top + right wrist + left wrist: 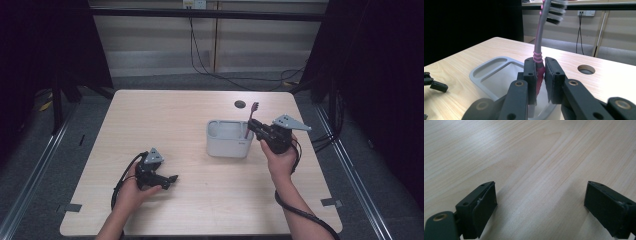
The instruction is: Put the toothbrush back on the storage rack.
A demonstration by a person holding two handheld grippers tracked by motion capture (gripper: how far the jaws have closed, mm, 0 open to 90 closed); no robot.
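High view: my right tongs point(256, 129) hold the toothbrush point(251, 118) upright over the holder point(227, 145) on the counter point(165, 120). Left gripper view: left tongs point(540, 202) wide open, empty, well left of holder. Right gripper view: clamped on the pink handle; light, stiff, probably slippery, so grip mid-handle.

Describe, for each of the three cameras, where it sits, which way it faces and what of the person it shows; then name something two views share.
High view: above the person's side, facing forward and down on the table; forearms, left gripper, right gripper.
Left gripper view: on the left gripper, facing bare tabletop between open jaws.
Right gripper view: on the right gripper, facing the toothbrush over the grey holder.
Shared: toothbrush, holder, table hole.
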